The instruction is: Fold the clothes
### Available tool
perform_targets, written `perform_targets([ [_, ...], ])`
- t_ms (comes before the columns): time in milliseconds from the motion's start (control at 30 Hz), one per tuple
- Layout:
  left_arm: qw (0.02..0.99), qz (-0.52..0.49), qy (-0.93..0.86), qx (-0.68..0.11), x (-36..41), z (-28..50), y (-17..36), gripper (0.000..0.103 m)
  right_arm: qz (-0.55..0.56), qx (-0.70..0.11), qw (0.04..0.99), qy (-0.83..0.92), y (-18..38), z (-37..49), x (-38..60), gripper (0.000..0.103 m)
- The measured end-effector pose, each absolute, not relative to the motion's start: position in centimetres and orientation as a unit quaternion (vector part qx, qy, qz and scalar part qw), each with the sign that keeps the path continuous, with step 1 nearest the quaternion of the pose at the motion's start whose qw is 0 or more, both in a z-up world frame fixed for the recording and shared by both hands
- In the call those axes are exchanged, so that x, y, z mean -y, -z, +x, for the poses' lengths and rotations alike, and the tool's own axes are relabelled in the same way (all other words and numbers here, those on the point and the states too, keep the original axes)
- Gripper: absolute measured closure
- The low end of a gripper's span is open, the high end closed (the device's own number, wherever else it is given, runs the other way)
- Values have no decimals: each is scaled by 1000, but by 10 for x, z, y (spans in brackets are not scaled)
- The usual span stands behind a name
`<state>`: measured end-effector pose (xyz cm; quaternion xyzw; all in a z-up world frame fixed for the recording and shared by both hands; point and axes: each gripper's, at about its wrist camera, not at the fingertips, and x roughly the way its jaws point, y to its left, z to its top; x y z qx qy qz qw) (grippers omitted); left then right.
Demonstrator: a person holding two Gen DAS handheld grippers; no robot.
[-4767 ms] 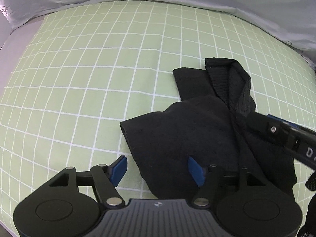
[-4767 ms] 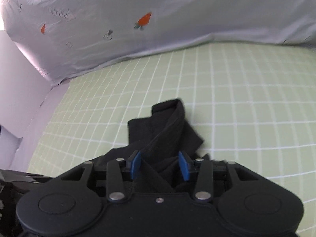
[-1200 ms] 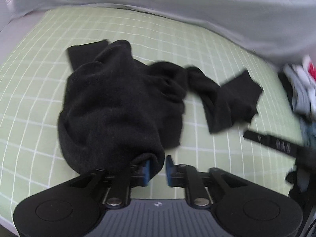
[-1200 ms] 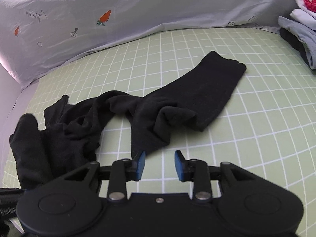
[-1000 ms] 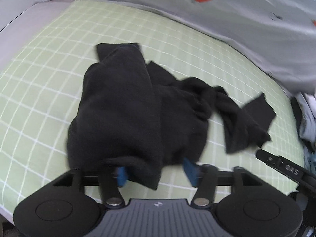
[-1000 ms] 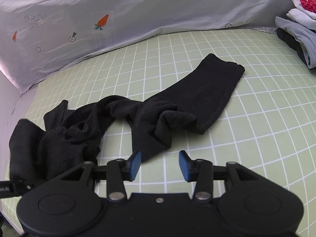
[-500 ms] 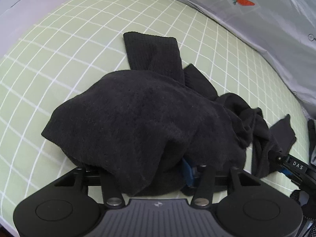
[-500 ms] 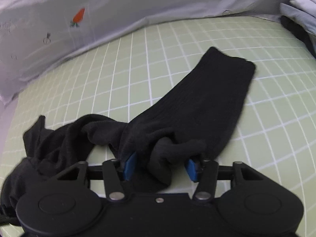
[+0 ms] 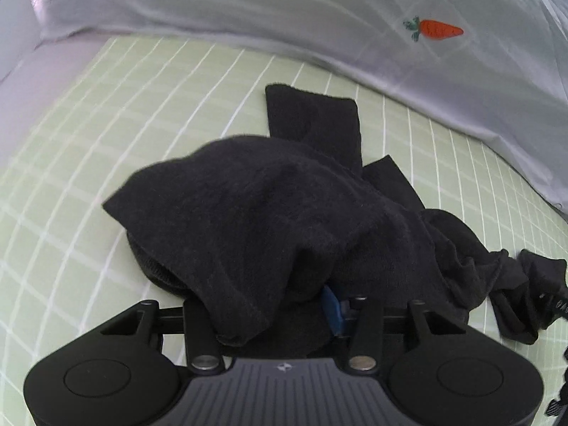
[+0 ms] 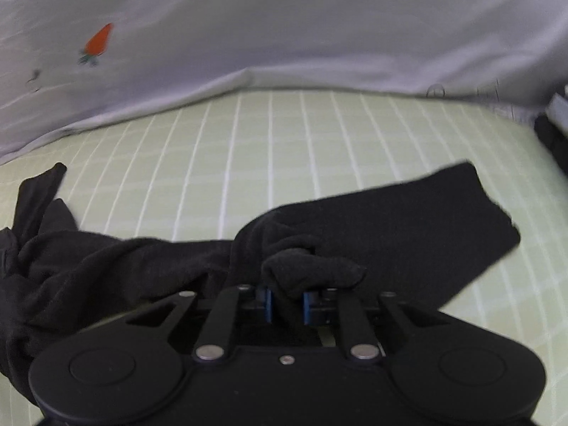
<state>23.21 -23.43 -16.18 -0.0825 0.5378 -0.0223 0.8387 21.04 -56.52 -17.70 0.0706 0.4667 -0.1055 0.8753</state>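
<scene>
A black knit garment lies bunched on the green checked mat. In the left wrist view it drapes over my left gripper; only the right blue pad shows, the left finger is hidden, and the jaws stand apart with cloth between. In the right wrist view my right gripper is shut on a bunched fold of the garment. A flat sleeve end stretches to the right, and the body of the garment trails off left.
A grey sheet with a carrot print rises behind the mat; it also shows in the right wrist view. A stack of other clothes sits at the right edge. The mat's left edge meets a pale surface.
My right gripper has closed on the bunched fold of the garment, where before it was open around it. My left gripper has pushed further under the garment, which now covers its left finger.
</scene>
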Motion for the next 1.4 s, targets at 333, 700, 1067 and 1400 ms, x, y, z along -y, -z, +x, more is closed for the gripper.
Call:
perform_targets([
  [333, 825, -76, -10, -560, 233, 218, 145, 53, 230, -432, 867, 94, 155, 209, 531, 48],
  [700, 819, -62, -14, -571, 237, 200, 148, 50, 195, -339, 905, 167, 127, 204, 508, 46],
  [1067, 820, -64, -16, -569, 236, 196, 145, 49, 181, -417, 887, 80, 169, 238, 478, 67],
  [1400, 825, -65, -13, -561, 238, 188, 139, 49, 160, -437, 880, 100, 183, 147, 506, 103],
])
